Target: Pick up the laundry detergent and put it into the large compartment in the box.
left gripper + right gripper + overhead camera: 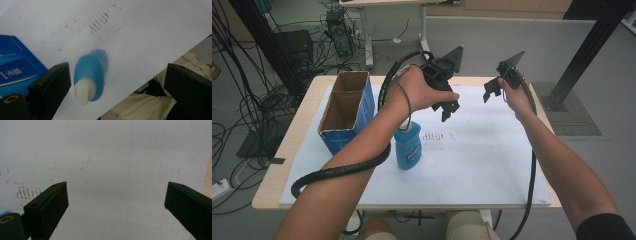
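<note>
- the blue bottle (408,145) with its white cap (84,91) stands upright on the white sheet (472,165), just to the right of the blue cardboard box (347,112), and partly hidden under the person's left forearm in the high view.
- the left gripper (446,107) is held in the air above the sheet, beyond the bottle; its jaws stand wide apart and carry nothing. in the left gripper view the bottle sits low between them, nearer the left-hand jaw, seen almost from above.
- the right gripper (490,90) is also raised, well apart from the bottle toward the far right of the sheet, jaws spread and empty; its own view looks down on bare sheet with faint blue lines and a patch of brown marks (25,191).
- risk, as i judge it: the bottle looks tall and narrow-footed, so a descent that meets the cap off-centre could tip it toward the box or roll it on the sheet.
- the bottle is off-centre between the left jaws; closing from here would likely push it sideways before both pads meet it.
- its smooth, rounded plastic could slip in a grip near the cap.
- the left cable (337,172) loops just beside the bottle's base; a pull on the arm could drag it against the bottle.
</note>
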{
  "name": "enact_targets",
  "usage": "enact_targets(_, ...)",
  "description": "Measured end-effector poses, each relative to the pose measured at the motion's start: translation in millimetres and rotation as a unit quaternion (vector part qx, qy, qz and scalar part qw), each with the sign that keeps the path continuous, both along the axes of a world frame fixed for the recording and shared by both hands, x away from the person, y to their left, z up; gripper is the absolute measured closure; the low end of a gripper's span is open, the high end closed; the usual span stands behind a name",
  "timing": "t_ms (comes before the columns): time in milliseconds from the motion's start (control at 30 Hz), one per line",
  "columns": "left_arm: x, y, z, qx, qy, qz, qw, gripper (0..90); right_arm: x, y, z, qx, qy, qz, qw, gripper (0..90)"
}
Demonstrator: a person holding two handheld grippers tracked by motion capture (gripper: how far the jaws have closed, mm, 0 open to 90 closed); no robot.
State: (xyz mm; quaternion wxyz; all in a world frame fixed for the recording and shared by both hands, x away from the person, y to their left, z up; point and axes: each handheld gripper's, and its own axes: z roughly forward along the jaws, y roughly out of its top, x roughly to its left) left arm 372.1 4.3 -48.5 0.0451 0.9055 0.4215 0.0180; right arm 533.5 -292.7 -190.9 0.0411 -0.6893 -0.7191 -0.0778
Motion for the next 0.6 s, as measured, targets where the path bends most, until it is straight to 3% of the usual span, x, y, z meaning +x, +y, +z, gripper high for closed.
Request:
enact_targets(333,-0.3,9.9,0.7,0.009,-0.004,0.007,0.9999,7.3,-0.5,-1.8,0.9,-0.001,0.0,-0.004,1.0,5.2)
enact_targets(600,3.0,20.3,-7.1,0.021,0.0,0.013,0.9997,7.4,-1.9,-0.9,1.6,-0.003,0.0,-0.005,1.0,5.2)
